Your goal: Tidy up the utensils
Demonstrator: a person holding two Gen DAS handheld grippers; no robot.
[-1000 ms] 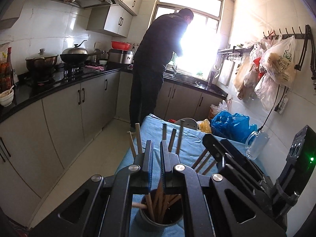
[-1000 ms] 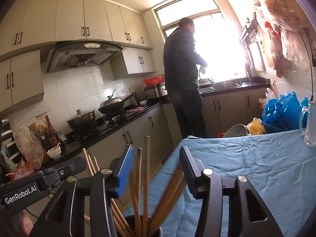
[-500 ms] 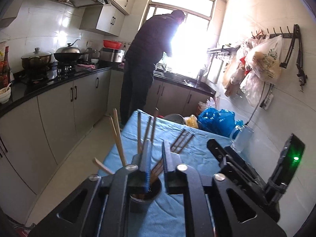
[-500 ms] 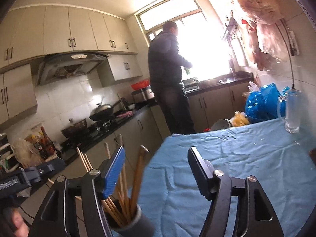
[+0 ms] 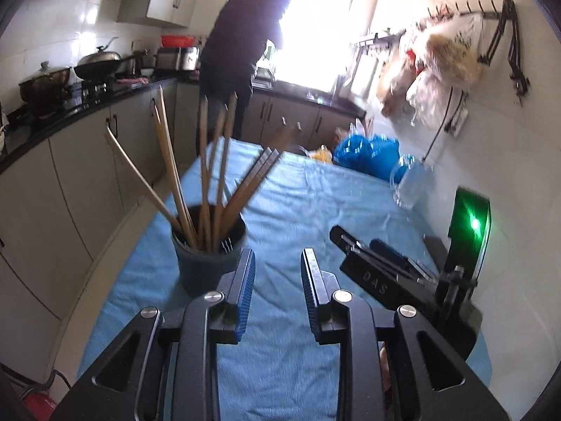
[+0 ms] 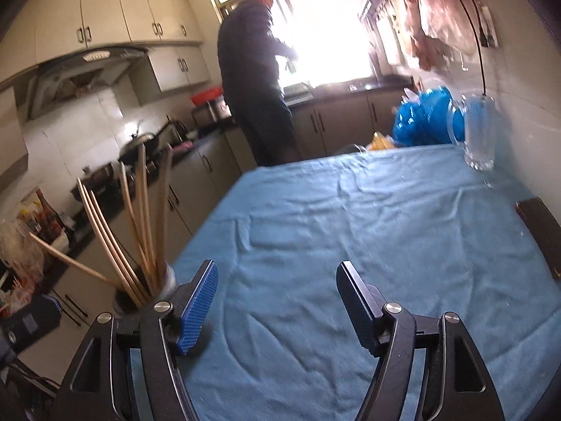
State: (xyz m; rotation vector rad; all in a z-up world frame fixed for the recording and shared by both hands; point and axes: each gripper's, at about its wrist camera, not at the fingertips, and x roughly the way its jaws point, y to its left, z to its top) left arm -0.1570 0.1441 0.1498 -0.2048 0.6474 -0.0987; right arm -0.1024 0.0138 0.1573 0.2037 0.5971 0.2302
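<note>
Chopsticks (image 5: 207, 172), long wooden ones, fan out of a dark round cup (image 5: 207, 259) standing near the blue-clothed table (image 5: 315, 210) edge. Both the left tool (image 5: 277, 280) and right tool (image 6: 277, 298) hang spread, empty; a careless brush could tip that top-heavy cup floorward.

A home kitchen. Grey cabinets (image 6: 140, 17) line the wall over a range hood (image 6: 80, 77), and a wok (image 5: 101, 61) and pot (image 5: 44, 82) sit on the stove along a black counter (image 5: 87, 105). A man (image 6: 257, 77) stands at the sink under a bright window (image 6: 329, 28), bags (image 5: 438, 70) hang from wall hooks, and a table under a blue cloth (image 6: 350, 228) holds a cup (image 5: 207, 259) of chopsticks (image 5: 205, 172).
</note>
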